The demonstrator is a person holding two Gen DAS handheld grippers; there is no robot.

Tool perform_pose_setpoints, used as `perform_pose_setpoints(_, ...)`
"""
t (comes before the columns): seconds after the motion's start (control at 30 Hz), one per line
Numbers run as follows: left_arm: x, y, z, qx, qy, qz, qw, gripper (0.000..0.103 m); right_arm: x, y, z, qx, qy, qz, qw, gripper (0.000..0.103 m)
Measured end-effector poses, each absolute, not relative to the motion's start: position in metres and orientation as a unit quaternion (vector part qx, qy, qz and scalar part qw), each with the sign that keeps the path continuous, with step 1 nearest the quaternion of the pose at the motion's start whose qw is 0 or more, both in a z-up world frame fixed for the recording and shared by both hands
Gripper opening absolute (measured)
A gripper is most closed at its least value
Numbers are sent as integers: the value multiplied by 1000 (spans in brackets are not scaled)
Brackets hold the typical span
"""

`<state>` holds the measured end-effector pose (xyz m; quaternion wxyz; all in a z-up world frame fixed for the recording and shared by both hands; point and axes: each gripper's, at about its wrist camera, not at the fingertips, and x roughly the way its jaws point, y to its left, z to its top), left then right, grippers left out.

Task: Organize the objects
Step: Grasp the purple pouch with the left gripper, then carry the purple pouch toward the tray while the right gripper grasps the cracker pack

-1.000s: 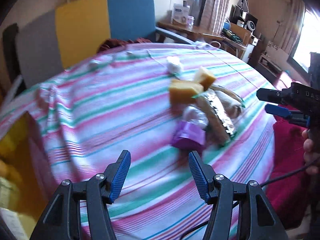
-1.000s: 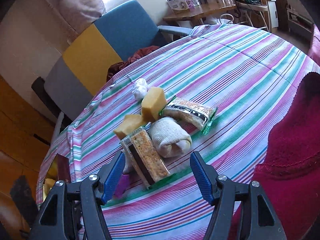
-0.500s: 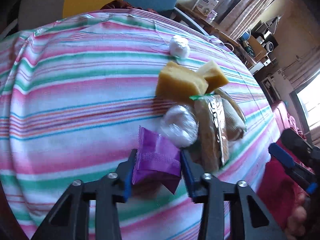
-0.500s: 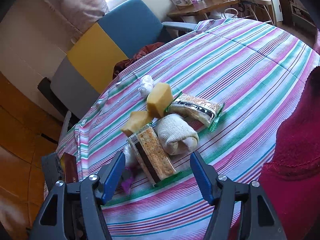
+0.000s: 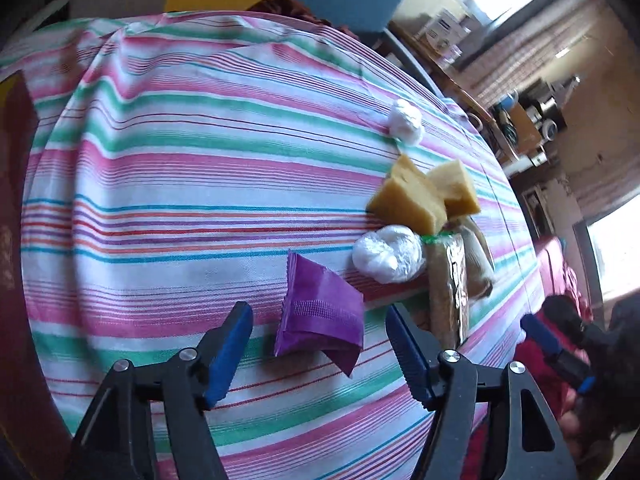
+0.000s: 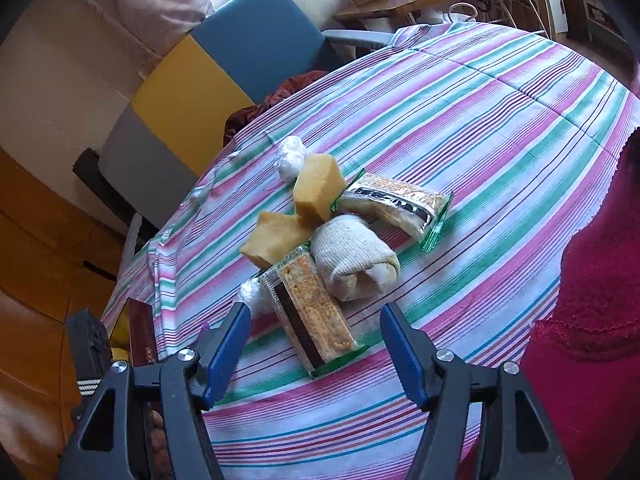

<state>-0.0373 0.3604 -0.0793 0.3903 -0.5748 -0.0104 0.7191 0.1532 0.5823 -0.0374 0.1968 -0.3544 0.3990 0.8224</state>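
Left gripper (image 5: 320,344): the jaws are wide apart and hold nothing. The purple packet lies between the two blue pads but touches neither of them.
Purple packet (image 5: 320,312): it lies flat on the striped cloth, just in front of the left gripper and just beside the near white bundle.
Right gripper (image 6: 314,344): the jaws are also wide apart and empty. It hangs over the near end of the cracker pack, without touching it.
Cracker pack (image 6: 310,308): long and clear with a green edge, it lies on the cloth and touches the rolled sock.
Sock (image 6: 354,264): a cream roll in the middle of the pile, between the cracker pack and the second snack pack (image 6: 394,204).
Sponges: two yellow blocks (image 6: 318,192) and (image 6: 276,238), touching each other, behind the sock.
White bundles: one (image 5: 388,254) is beside the purple packet; the other (image 5: 406,122) lies farther, behind the sponges.
Cloth (image 5: 180,160): pink, green and white stripes; it covers the table.
Chair (image 6: 224,64): blue, yellow and grey, behind the table.
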Motion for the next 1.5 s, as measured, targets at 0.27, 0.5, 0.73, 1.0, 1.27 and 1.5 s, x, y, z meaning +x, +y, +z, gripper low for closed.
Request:
perform_pose_setpoints(0.27, -34, 392, -82, -563, 18, 743, 360, 54, 152, 581, -39, -364, 398, 820, 195, 68)
perform_pose_setpoints(0.5, -19, 385, -83, -519, 84, 751, 399, 38, 144, 580, -44, -394, 394, 808, 191, 68)
perform_pose_setpoints(0.73, -11, 366, -80, -502, 92, 753, 416, 37, 112, 574, -54, -467, 347, 789, 197, 68)
perform_pose_setpoints(1.0, -13, 335, -71, -494, 73, 763, 411, 37, 60, 561, -85, -546, 269, 765, 210, 68)
perform_pose_setpoints(1.27, -4, 307, -57, -472, 59, 776, 414, 37, 51, 552, -92, -557, 219, 772, 215, 51)
perform_pose_setpoints(1.5, 3, 277, -44, -459, 47, 787, 410, 37, 53, 548, -90, -559, 192, 776, 220, 50)
